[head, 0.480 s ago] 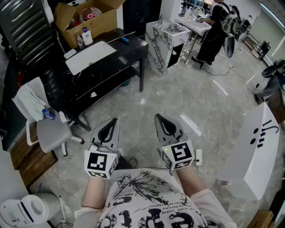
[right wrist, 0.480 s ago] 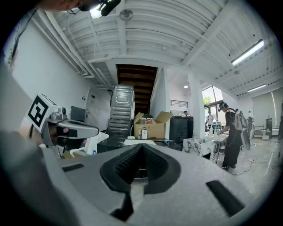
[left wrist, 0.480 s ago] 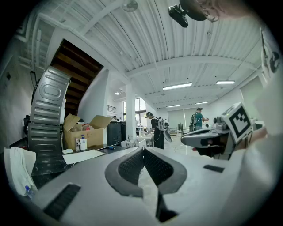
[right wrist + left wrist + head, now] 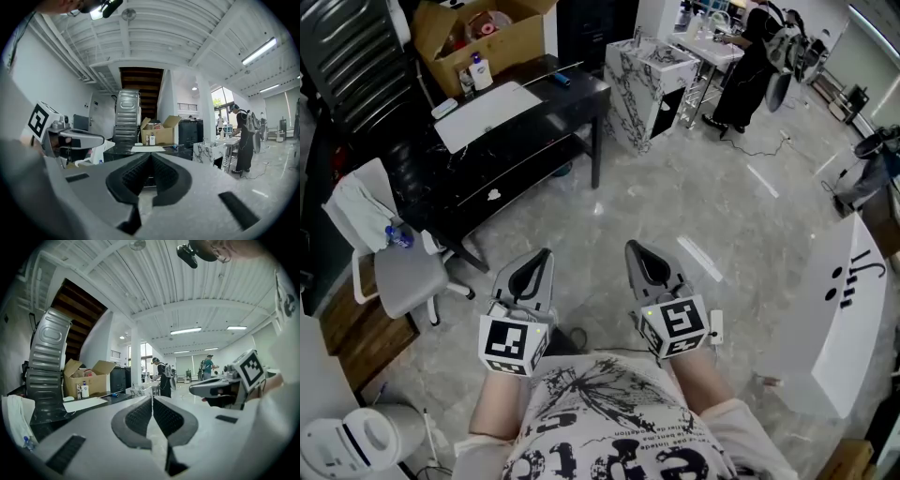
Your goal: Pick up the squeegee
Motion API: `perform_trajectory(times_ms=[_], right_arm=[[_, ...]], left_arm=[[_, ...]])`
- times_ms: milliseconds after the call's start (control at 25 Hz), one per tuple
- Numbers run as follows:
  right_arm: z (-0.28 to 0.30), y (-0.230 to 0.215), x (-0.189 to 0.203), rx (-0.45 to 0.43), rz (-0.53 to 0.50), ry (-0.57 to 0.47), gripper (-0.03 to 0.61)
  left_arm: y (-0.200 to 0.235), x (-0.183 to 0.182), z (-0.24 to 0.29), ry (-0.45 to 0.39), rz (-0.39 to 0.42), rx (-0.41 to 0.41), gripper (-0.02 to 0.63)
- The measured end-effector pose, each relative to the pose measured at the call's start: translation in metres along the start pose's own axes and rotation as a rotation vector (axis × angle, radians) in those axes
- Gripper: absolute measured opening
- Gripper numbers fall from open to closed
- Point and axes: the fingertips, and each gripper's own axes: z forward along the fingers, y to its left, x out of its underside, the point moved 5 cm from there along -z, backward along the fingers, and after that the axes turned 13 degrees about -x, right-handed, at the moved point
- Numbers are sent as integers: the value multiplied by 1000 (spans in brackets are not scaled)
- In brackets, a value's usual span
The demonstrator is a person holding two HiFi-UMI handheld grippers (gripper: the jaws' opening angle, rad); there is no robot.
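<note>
My left gripper [image 4: 541, 256] and right gripper [image 4: 635, 249] are held side by side at waist height over the grey stone floor, both pointing level toward the black table [image 4: 581, 98]. Both are shut, jaws pressed together with nothing between them, as the left gripper view [image 4: 152, 400] and the right gripper view [image 4: 150, 158] show. A small blue-handled tool [image 4: 562, 82] lies on the table's far end beside a thin pale rod. I cannot tell whether it is the squeegee. Neither gripper is near the table.
On the table lie a white board [image 4: 483, 114] and a white bottle [image 4: 478, 73], with a cardboard box [image 4: 483, 37] behind. A white chair [image 4: 405, 277] stands at left, a marble cabinet [image 4: 647, 89] ahead. A person [image 4: 750, 70] works at a sink stand. A white counter [image 4: 834, 319] curves at right.
</note>
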Motion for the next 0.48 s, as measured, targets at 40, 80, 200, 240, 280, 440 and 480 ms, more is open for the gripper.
perform_trajectory(times_ms=[40, 80, 200, 240, 280, 440, 480], right_arm=[[-1, -1, 2, 0, 12, 0, -8], [-1, -1, 4, -3, 18, 2, -8], [-1, -5, 10, -12, 14, 18, -8], [1, -8, 11, -12, 12, 24, -8], [5, -11, 13, -11, 11, 30, -8], [28, -24, 22, -9, 30, 58, -6], [36, -28, 24, -9, 33, 65, -6]], left_arm=[[-1, 0, 0, 2, -2, 6, 12], [-3, 0, 0, 0, -2, 17, 12], [-4, -1, 4, -5, 4, 38, 12], [-3, -3, 6, -5, 4, 37, 12], [0, -3, 10, -3, 2, 33, 12], [15, 10, 31, 16, -4, 28, 12], [18, 14, 39, 22, -8, 27, 12]])
